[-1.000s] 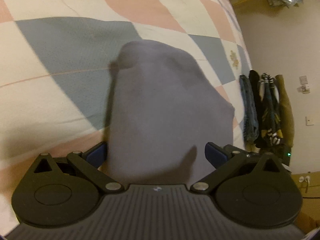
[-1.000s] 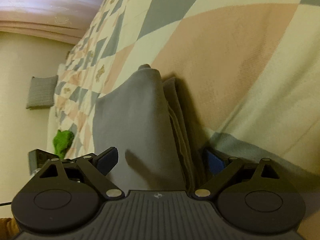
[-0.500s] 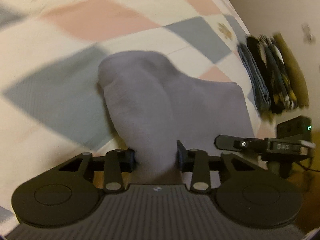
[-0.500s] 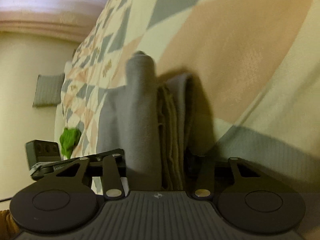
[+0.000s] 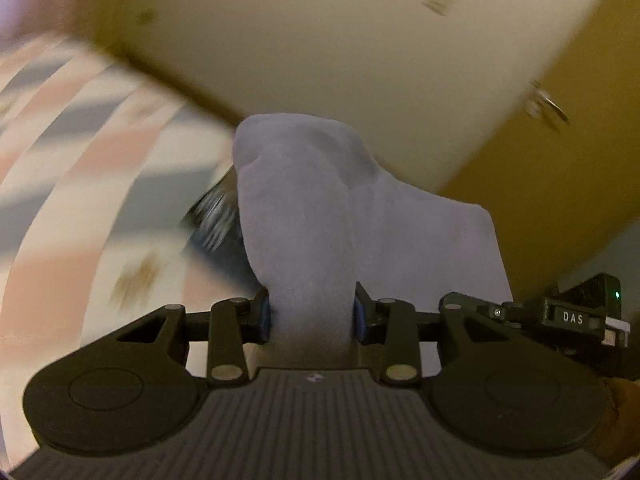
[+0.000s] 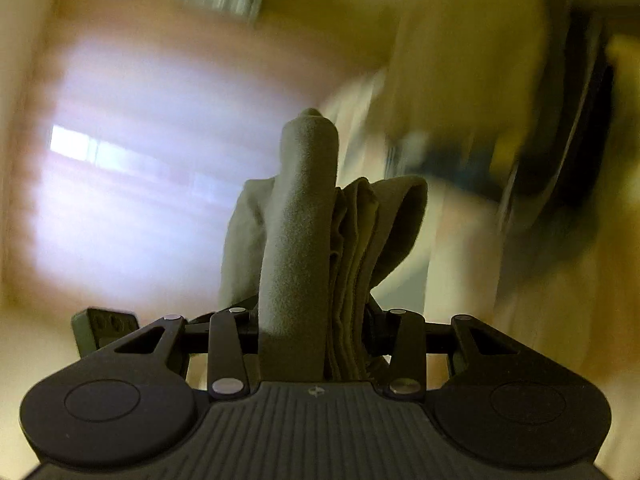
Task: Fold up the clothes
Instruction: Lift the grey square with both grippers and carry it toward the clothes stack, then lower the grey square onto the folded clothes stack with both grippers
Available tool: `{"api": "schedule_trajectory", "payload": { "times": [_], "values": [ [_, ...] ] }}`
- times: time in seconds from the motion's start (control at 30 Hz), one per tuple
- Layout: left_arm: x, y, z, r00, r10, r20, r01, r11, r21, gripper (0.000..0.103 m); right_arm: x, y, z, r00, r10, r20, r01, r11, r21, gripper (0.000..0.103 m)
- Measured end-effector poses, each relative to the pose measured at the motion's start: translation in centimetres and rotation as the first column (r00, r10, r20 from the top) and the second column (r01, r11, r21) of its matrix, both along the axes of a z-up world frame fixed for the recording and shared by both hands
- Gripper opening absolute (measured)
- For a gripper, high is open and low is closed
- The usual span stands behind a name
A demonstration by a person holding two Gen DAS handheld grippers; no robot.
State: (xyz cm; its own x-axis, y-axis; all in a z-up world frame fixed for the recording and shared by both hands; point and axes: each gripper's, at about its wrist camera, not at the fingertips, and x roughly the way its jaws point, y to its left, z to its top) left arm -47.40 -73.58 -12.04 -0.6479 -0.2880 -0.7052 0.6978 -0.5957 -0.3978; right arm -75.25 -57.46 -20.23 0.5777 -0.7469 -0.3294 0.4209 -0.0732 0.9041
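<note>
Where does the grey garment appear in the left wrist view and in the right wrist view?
Left wrist: grey garment at centre, clamped in the left gripper.
Right wrist: bunched folds at centre, clamped in the right gripper.
Shared landmark: the garment itself; the background is blurred.

A bedroom in a home: a bed under a patchwork quilt point(image 5: 80, 184) of pink, grey and cream patches, a plain cream wall point(image 5: 360, 60) beside it, and a bright curtained window point(image 6: 132, 168) (heavily blurred).
</note>
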Motion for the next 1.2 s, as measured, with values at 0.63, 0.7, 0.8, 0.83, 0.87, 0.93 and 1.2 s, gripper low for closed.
{"api": "schedule_trajectory", "payload": {
  "times": [0.63,0.7,0.8,0.83,0.87,0.93,1.2],
  "values": [
    [-17.0,-14.9,-3.9,0.934,-0.301,0.192,0.293,0.954,0.066,0.039,-9.0,-6.9,-4.0,0.94,-0.341,0.006,0.34,0.938,0.071,0.051],
    [-16.8,-15.1,-4.2,0.935,-0.292,0.199,0.288,0.956,0.053,0.043,-9.3,-7.1,-3.5,0.946,-0.32,-0.046,0.323,0.944,0.068,0.06],
    [-15.9,-15.1,-3.8,0.942,-0.27,0.2,0.271,0.962,0.024,0.047,-10.2,-6.5,-2.3,0.946,-0.276,-0.168,0.289,0.956,0.054,0.065],
    [-15.5,-14.9,-3.4,0.948,-0.246,0.204,0.252,0.968,-0.003,0.047,-10.5,-6.1,-1.7,0.941,-0.264,-0.214,0.281,0.958,0.05,0.067],
    [-15.0,-14.7,-2.9,0.953,-0.219,0.207,0.23,0.973,-0.032,0.047,-10.1,-5.7,-1.0,0.928,-0.258,-0.269,0.278,0.96,0.037,0.07],
    [-13.7,-13.8,-1.5,0.969,-0.135,0.208,0.161,0.98,-0.114,0.039,-9.3,-5.2,0.6,0.888,-0.246,-0.389,0.269,0.963,0.005,0.07],
    [-7.7,-4.3,0.1,0.999,-0.004,0.052,0.013,0.982,-0.186,0.035,-2.4,-2.3,5.4,0.583,-0.224,-0.781,-0.035,0.954,-0.299,0.067]
  ]
}}
